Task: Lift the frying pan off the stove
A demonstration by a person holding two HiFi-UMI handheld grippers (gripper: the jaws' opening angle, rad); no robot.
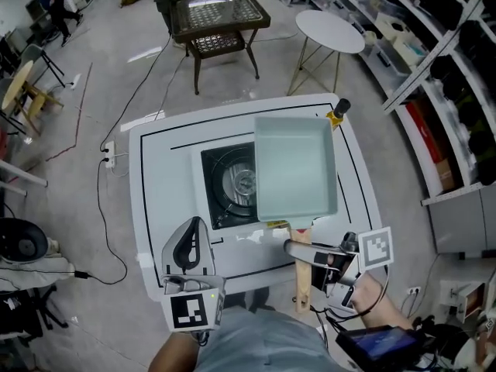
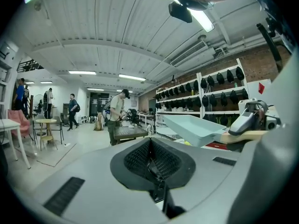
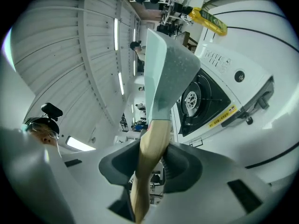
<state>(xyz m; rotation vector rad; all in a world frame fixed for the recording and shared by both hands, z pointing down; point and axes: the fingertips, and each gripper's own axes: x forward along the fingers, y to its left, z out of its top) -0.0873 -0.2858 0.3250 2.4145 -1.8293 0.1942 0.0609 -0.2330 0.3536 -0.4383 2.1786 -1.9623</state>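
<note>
A square pale-green frying pan [image 1: 296, 167] hangs in the air over the right side of the black gas stove [image 1: 225, 186], with its wooden handle [image 1: 302, 277] pointing toward me. My right gripper [image 1: 297, 248] is shut on that handle. In the right gripper view the handle [image 3: 150, 148] runs between the pads, and the pan [image 3: 166, 69] sits above the burner [image 3: 198, 99]. My left gripper [image 1: 190, 240] hovers at the table's front left, shut with nothing in it. In the left gripper view its pads [image 2: 152, 160] meet, and the pan [image 2: 194, 127] floats to the right.
The stove is set in a white table [image 1: 155, 177]. A black-capped thing with a yellow tag [image 1: 339, 111] lies at the table's far right corner. Beyond stand a dark wicker table [image 1: 219, 18] and a round white table [image 1: 329, 29]. Shelves [image 1: 457, 91] line the right; cables and a power strip [image 1: 109, 155] lie left.
</note>
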